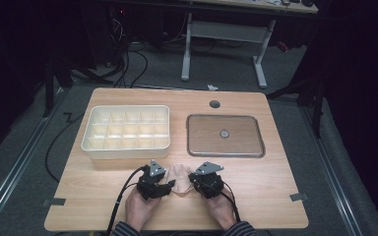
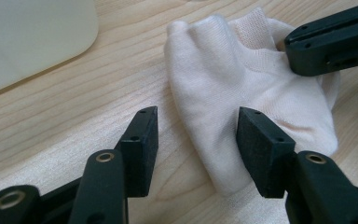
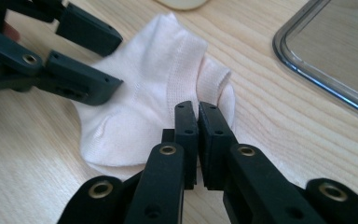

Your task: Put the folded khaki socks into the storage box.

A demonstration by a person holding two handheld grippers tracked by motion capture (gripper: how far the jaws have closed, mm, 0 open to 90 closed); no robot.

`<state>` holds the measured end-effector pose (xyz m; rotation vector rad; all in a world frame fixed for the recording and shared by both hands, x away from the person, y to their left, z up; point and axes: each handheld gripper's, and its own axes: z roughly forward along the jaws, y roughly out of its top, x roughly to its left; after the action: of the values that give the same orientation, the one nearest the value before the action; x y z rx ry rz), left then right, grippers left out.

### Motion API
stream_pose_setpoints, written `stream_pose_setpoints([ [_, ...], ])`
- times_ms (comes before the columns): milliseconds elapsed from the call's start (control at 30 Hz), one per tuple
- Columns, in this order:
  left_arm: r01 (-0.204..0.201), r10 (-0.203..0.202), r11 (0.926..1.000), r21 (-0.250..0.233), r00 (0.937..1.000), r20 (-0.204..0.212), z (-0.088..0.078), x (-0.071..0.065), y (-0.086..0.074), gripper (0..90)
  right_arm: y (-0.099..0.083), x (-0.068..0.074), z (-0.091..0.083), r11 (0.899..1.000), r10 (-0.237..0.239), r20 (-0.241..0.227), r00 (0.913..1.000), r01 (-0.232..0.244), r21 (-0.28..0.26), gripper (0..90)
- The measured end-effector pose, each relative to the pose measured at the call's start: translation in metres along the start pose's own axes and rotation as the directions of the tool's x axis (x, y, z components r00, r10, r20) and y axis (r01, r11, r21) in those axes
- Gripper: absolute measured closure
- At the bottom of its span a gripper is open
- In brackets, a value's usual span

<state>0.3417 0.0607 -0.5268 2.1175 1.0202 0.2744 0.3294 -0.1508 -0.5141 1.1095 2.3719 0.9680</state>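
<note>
A pale pink sock [image 1: 179,178] lies flat on the wooden table [image 1: 256,182] near its front edge, between my two grippers. My left gripper [image 2: 196,140] is open and straddles the sock's [image 2: 223,79] near edge: one jaw rests over the fabric, the other over bare wood. The right gripper [image 3: 198,112] is shut at the sock's [image 3: 154,79] cuff side, its jaws almost touching with the fabric bunched at their tips. In the high view the left gripper [image 1: 169,186] and right gripper [image 1: 193,178] face each other across the sock.
A white tray [image 1: 126,153] with several small compartments stands at the back left. A clear rectangular lid [image 1: 226,117] with a round knob lies at the back right. A cable hole [image 1: 215,104] sits near the table's far edge. Cables trail from both grippers.
</note>
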Motion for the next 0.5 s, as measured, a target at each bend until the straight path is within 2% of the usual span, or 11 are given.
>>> stream_pose_setpoints([
  [167,-0.002,0.002,1.0000,-0.005,1.0000,-0.001,-0.0003,-0.0013,-0.0012,49.2,-0.0036,0.0029,0.0022,1.000,-0.027,0.028,0.9992,0.027,-0.001,85.2],
  [267,0.002,-0.002,1.0000,-0.010,1.0000,0.001,-0.0003,-0.0010,-0.0017,49.3,-0.0055,0.0031,0.0027,0.999,-0.032,0.033,0.9989,0.033,-0.011,80.3],
  [400,0.031,-0.031,0.9995,0.005,0.9991,0.031,-0.0018,0.0005,-0.0005,49.2,-0.0047,-0.0037,0.0014,1.000,0.014,-0.002,0.9999,-0.014,-0.021,75.2],
  [500,0.048,-0.049,0.9987,0.015,0.9980,0.040,-0.0031,0.0045,0.0006,48.9,-0.0037,-0.0026,-0.0035,0.998,0.022,-0.009,0.9997,-0.023,-0.052,73.6],
])
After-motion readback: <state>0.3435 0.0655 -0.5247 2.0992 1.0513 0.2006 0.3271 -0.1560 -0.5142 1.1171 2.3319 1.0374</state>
